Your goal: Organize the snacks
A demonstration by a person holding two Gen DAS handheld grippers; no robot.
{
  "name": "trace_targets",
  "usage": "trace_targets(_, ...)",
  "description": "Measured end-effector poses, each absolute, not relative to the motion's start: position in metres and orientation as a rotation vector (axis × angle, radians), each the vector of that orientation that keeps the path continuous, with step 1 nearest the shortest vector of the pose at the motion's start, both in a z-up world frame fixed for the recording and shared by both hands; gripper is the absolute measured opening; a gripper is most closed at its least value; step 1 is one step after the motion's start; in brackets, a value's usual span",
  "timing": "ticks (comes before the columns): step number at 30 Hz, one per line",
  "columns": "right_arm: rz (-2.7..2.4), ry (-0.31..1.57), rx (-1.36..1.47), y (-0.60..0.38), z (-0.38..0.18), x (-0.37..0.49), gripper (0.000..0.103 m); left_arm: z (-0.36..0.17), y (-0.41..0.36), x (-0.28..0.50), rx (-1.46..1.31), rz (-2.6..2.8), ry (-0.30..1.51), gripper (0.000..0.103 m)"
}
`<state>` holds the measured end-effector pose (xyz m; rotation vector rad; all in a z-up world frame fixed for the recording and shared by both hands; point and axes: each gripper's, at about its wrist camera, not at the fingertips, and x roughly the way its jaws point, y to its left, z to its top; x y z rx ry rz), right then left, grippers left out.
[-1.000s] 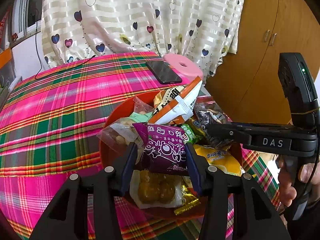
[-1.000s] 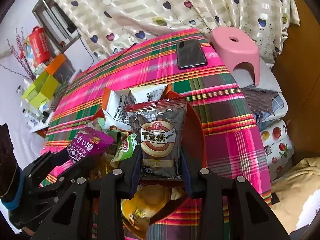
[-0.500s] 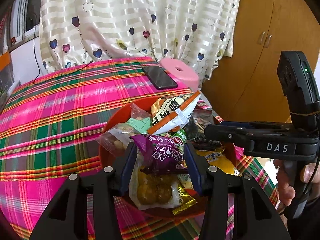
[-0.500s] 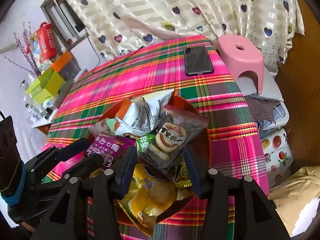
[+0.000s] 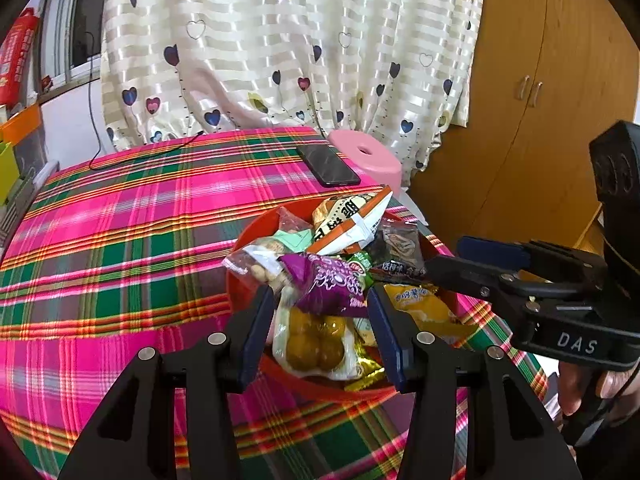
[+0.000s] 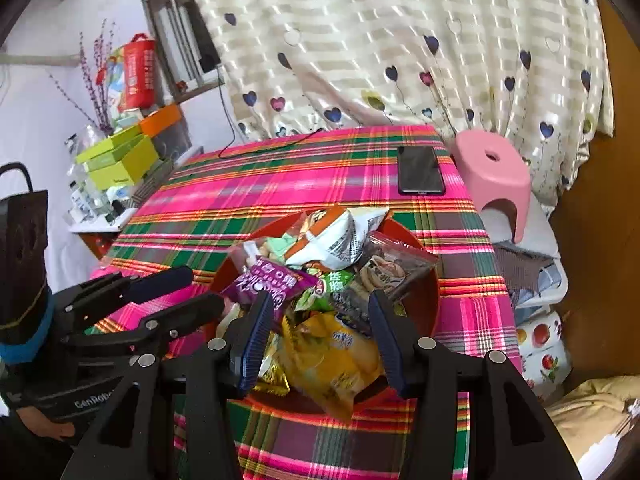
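A red bowl (image 5: pixel 248 236) (image 6: pixel 428 300) sits on the plaid table near its right edge, piled with snack packets. A purple packet (image 5: pixel 328 282) (image 6: pixel 266 280) lies on the heap, free. A dark packet (image 5: pixel 400 246) (image 6: pixel 386 276) lies at the bowl's right side. A white-and-orange bag (image 5: pixel 352 226) (image 6: pixel 332 240) is at the back, a yellow packet (image 5: pixel 416 304) (image 6: pixel 336 356) in front. My left gripper (image 5: pixel 320 300) is open and empty just above the heap. My right gripper (image 6: pixel 318 304) is open and empty over the bowl.
A black phone (image 5: pixel 328 164) (image 6: pixel 420 170) lies on the plaid tablecloth (image 5: pixel 120 240) behind the bowl. A pink stool (image 6: pixel 494 168) stands past the table's right edge, by a wooden cupboard (image 5: pixel 540 120). A heart-print curtain hangs behind. Green boxes (image 6: pixel 116 158) stand at far left.
Both grippers opened and pulled back from the bowl. The purple packet left the left gripper and the dark packet left the right gripper; both now lie on the heap.
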<state>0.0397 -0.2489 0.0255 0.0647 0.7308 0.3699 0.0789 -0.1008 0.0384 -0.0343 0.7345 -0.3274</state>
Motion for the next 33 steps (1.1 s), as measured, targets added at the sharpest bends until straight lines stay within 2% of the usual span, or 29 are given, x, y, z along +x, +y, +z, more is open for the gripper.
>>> trace_targets(33, 0.338, 0.821, 0.035, -0.229, -0.002, -0.020, 0.049, 0.024, -0.089, 0.035, -0.062, -0.311, 0.791, 0.050)
